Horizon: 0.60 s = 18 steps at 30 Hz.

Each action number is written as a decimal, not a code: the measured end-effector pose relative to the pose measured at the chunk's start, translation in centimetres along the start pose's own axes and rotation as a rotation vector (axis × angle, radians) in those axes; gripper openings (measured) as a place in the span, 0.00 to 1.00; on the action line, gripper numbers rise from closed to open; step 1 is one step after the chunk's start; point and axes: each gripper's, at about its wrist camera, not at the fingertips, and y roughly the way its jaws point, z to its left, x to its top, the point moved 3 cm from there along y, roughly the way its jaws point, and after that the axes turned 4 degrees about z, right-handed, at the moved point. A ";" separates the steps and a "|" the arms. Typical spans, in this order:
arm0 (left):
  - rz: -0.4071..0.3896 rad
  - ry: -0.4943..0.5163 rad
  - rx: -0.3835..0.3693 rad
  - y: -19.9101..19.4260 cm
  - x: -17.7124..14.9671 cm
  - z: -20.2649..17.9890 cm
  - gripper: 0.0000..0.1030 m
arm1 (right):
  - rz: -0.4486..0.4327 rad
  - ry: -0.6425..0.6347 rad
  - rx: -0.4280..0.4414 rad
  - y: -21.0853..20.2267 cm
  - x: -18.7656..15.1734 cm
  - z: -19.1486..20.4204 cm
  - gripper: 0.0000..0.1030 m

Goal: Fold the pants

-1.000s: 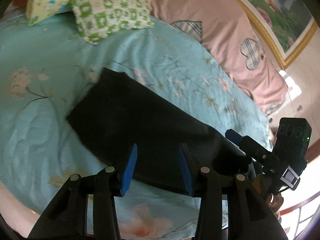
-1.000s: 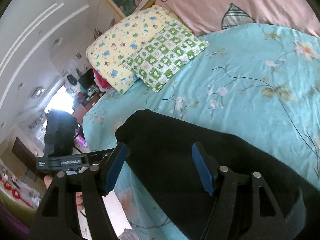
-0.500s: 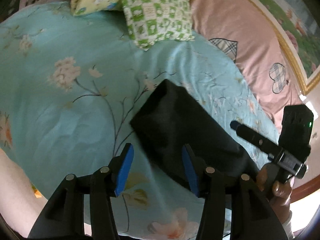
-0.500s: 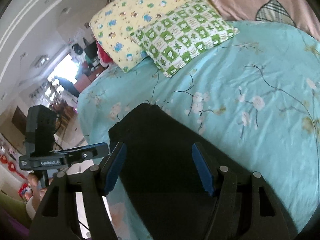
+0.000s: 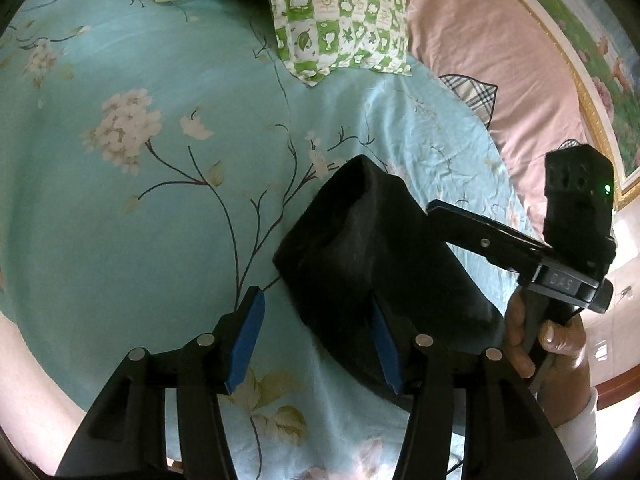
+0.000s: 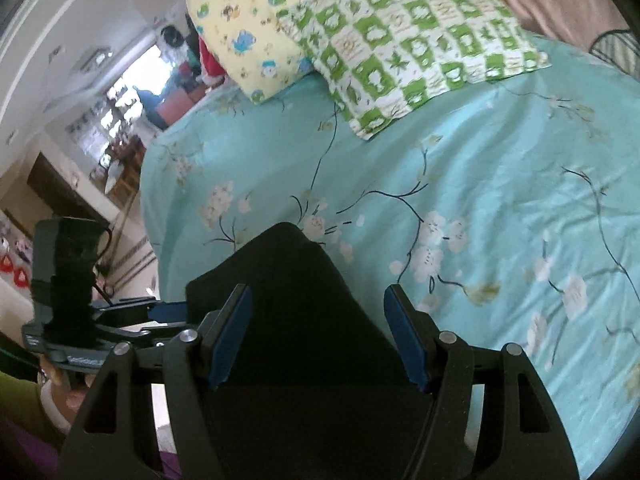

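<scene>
The black pants lie folded into a compact bundle on the turquoise floral bedsheet. My left gripper is open and empty, its right blue pad at the bundle's near left edge. My right gripper is open and empty, hovering over the pants. The right gripper's body also shows in the left wrist view, beside the bundle's right side. The left gripper shows at the left in the right wrist view.
A green checked pillow and a yellow patterned pillow lie at the head of the bed. A pink cover with plaid hearts lies along the right side. The bed's edge and the room floor lie to the left.
Both grippers have drawn back and turned toward the pillows. The pants now look shorter and bunched into a thicker bundle than one second ago.
</scene>
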 end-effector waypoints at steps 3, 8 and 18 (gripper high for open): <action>0.007 -0.004 0.014 0.6 0.1 0.1 0.52 | 0.030 -0.015 0.009 0.9 0.3 0.0 0.67; 0.014 0.008 0.039 2.0 0.2 0.3 0.52 | 0.086 -0.036 0.010 2.7 0.6 -0.3 0.58; -0.014 0.107 0.074 2.6 0.5 -1.6 0.26 | 0.115 -0.033 0.056 4.3 0.4 -0.3 0.28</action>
